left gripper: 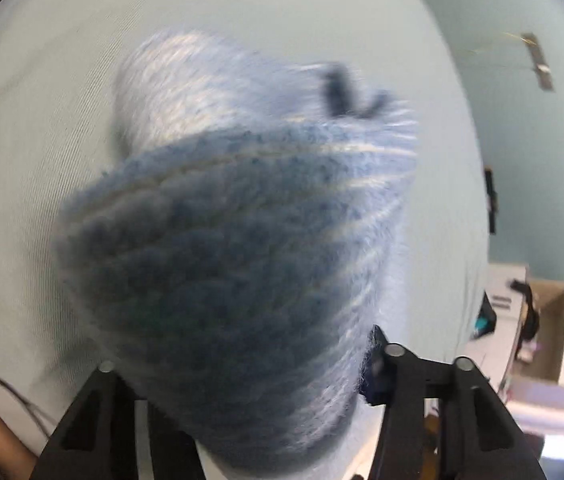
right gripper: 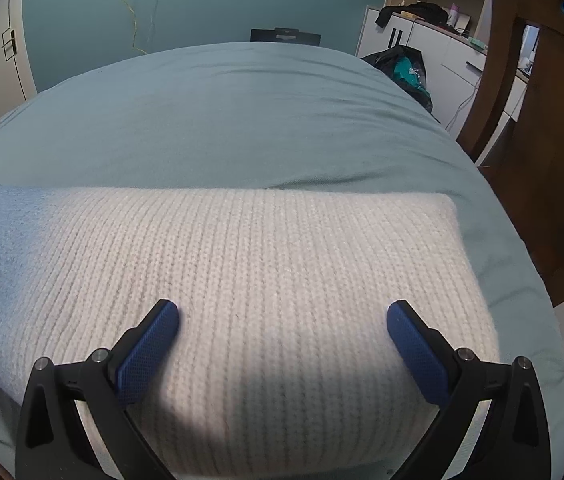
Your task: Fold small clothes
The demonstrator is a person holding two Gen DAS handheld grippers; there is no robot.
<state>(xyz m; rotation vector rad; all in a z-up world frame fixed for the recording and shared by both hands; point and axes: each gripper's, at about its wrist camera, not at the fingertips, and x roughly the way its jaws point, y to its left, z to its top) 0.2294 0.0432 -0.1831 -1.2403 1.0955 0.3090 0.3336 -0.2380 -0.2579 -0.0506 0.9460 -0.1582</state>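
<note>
While knit garment spans bed, far half lies bare

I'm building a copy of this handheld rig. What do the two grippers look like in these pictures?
The right gripper has black, angular plastic fingers with triangular cut-outs, silver pivot pins, and textured blue pads on the inner faces. The left gripper shows the same black frame and silver pins, with just a sliver of a blue pad showing. Thin dark cables run past its lower-left edge.

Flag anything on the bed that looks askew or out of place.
The knit garment lies flat and square on the bed except its blue end, bunched up in the left claw. Nothing else stands out.
</note>
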